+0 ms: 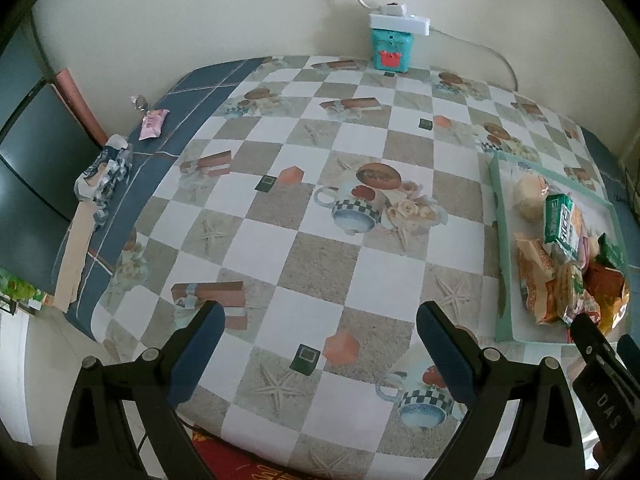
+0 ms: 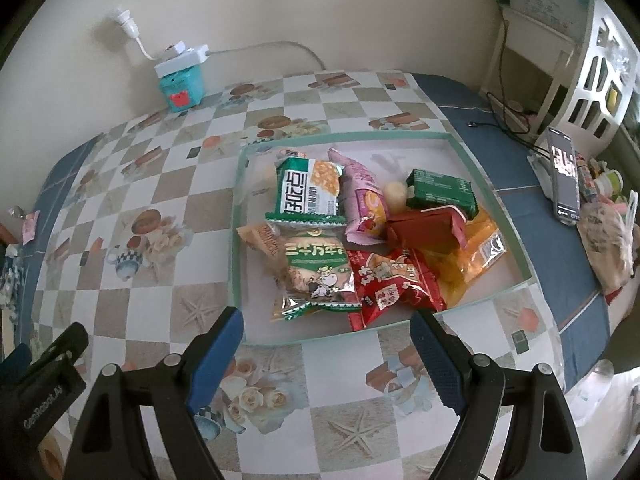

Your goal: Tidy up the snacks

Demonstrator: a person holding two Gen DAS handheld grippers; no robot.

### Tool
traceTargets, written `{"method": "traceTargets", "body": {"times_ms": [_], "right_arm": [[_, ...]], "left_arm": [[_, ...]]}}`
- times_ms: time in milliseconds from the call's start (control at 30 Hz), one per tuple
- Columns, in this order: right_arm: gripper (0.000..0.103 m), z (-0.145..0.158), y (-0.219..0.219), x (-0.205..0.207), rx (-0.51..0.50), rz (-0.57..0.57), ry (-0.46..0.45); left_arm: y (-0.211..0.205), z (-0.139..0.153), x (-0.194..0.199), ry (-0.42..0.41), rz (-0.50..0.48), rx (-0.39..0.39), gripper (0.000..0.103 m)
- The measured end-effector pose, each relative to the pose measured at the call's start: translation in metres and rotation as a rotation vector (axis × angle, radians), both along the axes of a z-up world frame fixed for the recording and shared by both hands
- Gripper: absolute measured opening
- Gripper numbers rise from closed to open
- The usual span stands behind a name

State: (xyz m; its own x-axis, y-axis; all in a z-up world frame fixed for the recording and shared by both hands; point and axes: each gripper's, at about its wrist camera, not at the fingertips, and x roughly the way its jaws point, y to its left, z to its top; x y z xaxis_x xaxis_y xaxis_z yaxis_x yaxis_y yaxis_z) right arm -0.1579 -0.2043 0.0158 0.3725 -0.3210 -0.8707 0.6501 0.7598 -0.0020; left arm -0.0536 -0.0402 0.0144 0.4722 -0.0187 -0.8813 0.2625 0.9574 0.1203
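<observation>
A shallow tray with a pale green rim (image 2: pixel 472 152) lies on the checkered table and holds several snack packets: a green and white packet (image 2: pixel 310 192), a pink one (image 2: pixel 366 200), a dark green box (image 2: pixel 442 192), a red box (image 2: pixel 426 228), a red packet (image 2: pixel 390 280), a green cow-print packet (image 2: pixel 316 276). My right gripper (image 2: pixel 326 330) is open and empty just in front of the tray. My left gripper (image 1: pixel 320 320) is open and empty over the bare tablecloth; the tray (image 1: pixel 500 280) lies to its right. A pink snack packet (image 1: pixel 153 124) lies at the table's far left edge.
A teal box with a white power strip (image 1: pixel 390 46) stands at the back by the wall. A crumpled blue and white wrapper (image 1: pixel 104 176) lies on the left edge. A phone (image 2: pixel 564 176) and a bag (image 2: pixel 608 240) lie right of the tray.
</observation>
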Motion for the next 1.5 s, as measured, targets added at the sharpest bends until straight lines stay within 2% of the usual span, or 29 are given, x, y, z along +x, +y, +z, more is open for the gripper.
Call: {"method": "traceTargets", "body": {"times_ms": [500, 1500], "right_arm": [[0.088, -0.0040, -0.0005, 0.0026, 0.014, 0.011, 0.013], [0.088, -0.0051, 0.0012, 0.0041, 0.014, 0.014, 0.015]], "left_arm": [[0.0041, -0.0055, 0.0051, 0.032, 0.019, -0.010, 0.097], [0.0054, -0.0052, 0.0059, 0.044, 0.024, -0.021, 0.097]]}}
